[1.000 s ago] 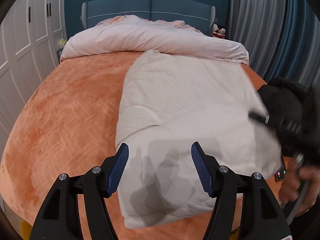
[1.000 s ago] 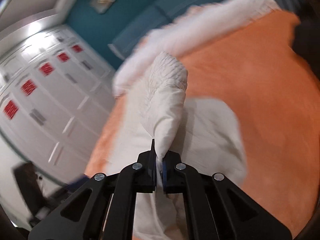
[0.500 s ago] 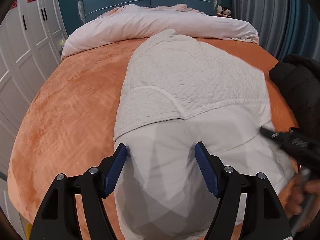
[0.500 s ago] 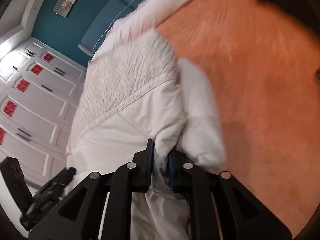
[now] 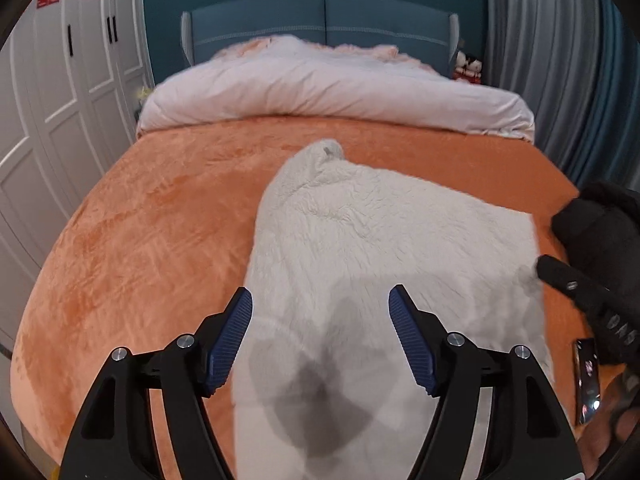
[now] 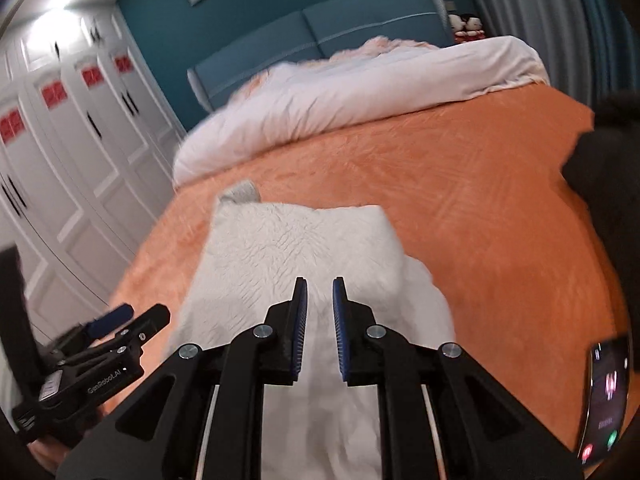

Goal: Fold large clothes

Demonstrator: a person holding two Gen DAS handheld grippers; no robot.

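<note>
With both my grippers off the coat (image 5: 360, 248), which lies folded on the bed (image 5: 160, 220), a fold looks finished. Left gripper (image 5: 320, 336) gapes wide; right gripper (image 6: 320, 330) stands slightly apart. Next I'd seize the 12 o'clock edge.

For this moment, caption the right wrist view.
Right gripper open above white fleece garment on orange bed cover.

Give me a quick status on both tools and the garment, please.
Left tool open, empty. Right tool slightly open, empty. White fleecy garment folded on orange bedspread. Phone beside it.
</note>
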